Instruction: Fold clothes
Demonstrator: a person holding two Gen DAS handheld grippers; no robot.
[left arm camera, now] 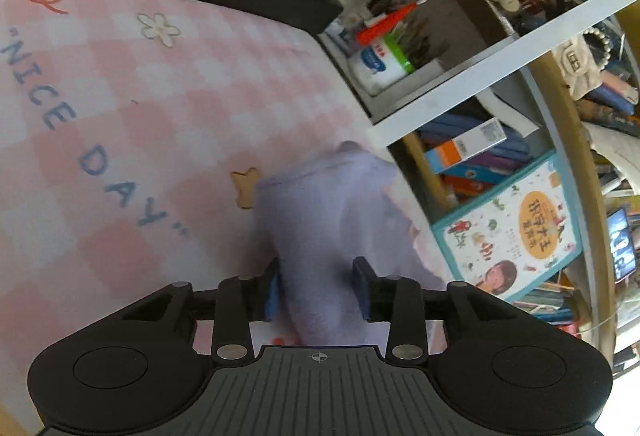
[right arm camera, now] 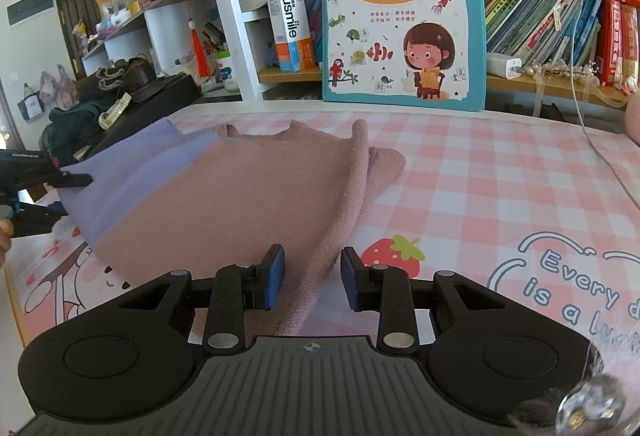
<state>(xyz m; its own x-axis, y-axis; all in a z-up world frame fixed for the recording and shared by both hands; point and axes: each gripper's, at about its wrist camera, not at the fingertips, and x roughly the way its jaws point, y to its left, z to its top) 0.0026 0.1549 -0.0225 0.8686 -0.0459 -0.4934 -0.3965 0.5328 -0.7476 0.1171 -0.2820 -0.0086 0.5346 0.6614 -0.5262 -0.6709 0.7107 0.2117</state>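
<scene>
Mat (left arm camera: pixel 120 96) reads "NICE DAY"; box (right arm camera: pixel 290 32) "usmile".

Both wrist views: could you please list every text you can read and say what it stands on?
"NICE DAY": pink checked mat.
"Every d", "is a": same mat.
"usmile": white box on the shelf.
"识字大王 发声书": children's book.
Book spines and the hanging charm: too small to read.

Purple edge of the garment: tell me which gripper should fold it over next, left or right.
Left. The left gripper already straddles the purple edge, cloth between its open jaws. The right gripper sits at the pink part, at the other side, apart from the purple.
</scene>
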